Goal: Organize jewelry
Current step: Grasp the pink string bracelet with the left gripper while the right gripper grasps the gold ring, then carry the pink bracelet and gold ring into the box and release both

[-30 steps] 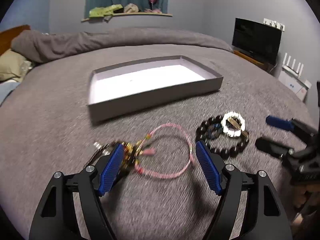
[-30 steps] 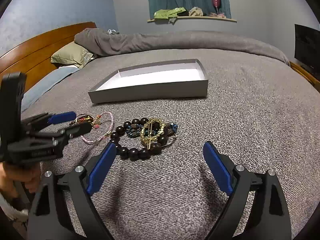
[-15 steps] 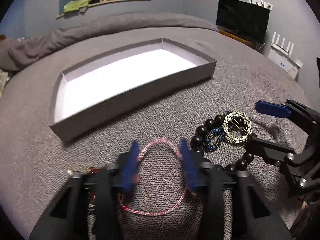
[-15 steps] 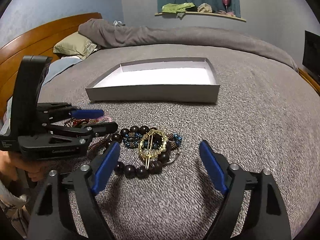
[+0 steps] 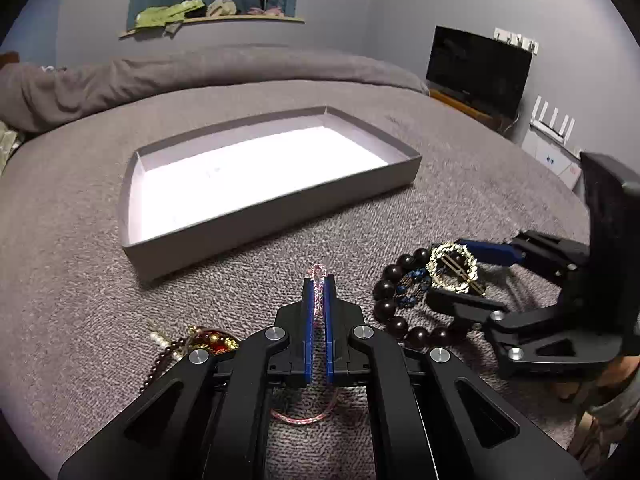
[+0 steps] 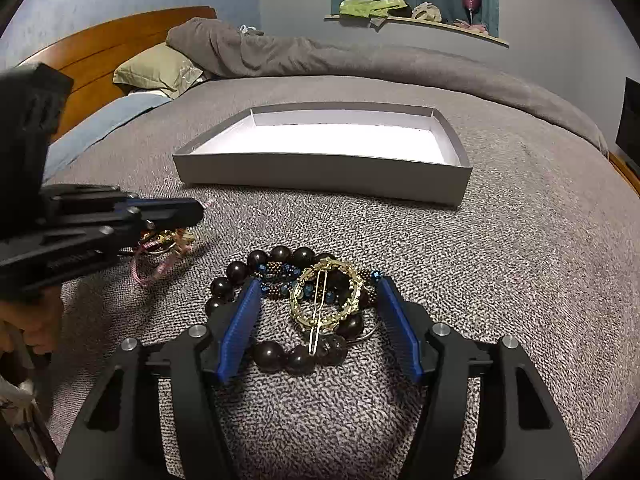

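- Bed cover (image 6: 520, 240): open stretch between the jewelry and the tray, and to the right of the beads; passable.
- Shallow grey tray (image 6: 320, 172): low front wall faces the jewelry; white floor open from above.
- Left hand-held gripper (image 5: 318, 280): pinched on the pink cord bracelet (image 5: 304, 418); blocks the approach from the left.
- Right hand-held gripper (image 6: 316, 284): fingers astride the dark bead bracelet (image 6: 276, 354) and gold hair clip (image 6: 326, 296).
- Red-and-gold bead cluster (image 5: 212, 338): just left of the left gripper.
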`<state>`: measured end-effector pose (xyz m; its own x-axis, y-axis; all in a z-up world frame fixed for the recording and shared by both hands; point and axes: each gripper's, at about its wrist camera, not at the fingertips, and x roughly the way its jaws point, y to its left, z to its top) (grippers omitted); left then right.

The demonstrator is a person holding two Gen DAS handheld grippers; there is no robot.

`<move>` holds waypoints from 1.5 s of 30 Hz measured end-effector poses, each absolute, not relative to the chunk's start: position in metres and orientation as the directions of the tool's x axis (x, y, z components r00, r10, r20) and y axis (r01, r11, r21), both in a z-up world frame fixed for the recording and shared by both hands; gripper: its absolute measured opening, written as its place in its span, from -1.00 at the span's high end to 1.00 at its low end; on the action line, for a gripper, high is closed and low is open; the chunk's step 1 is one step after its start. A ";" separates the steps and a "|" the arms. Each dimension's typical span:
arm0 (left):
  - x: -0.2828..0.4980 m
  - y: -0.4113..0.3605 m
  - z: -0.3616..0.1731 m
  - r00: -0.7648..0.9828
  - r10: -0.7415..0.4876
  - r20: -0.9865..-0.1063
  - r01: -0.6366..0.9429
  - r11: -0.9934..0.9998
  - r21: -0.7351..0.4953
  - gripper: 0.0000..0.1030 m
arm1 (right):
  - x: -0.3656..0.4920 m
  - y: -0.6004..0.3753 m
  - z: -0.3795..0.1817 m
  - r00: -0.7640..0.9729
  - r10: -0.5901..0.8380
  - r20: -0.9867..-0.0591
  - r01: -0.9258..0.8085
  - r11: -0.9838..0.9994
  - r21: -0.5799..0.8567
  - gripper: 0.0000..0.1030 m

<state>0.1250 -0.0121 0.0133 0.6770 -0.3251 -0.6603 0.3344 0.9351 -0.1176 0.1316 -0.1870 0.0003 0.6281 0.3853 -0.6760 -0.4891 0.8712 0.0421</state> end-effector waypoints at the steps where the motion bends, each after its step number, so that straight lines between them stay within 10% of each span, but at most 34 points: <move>1: 0.124 -0.011 0.016 0.681 -0.327 -0.655 0.333 0.935 -0.121 0.90 | 0.132 -0.186 0.000 0.628 0.382 -0.678 -0.489 0.871 0.037 -0.13; 9: 0.119 -0.006 0.037 0.710 -0.331 -0.621 0.319 0.938 -0.136 0.90 | 0.134 -0.178 0.000 0.652 0.349 -0.673 -0.495 0.868 -0.029 0.31; 45: 0.203 0.040 0.079 0.750 -0.319 -0.579 0.252 0.948 -0.196 0.90 | 0.229 -0.201 0.052 0.619 0.497 -0.608 -0.468 0.855 0.222 0.32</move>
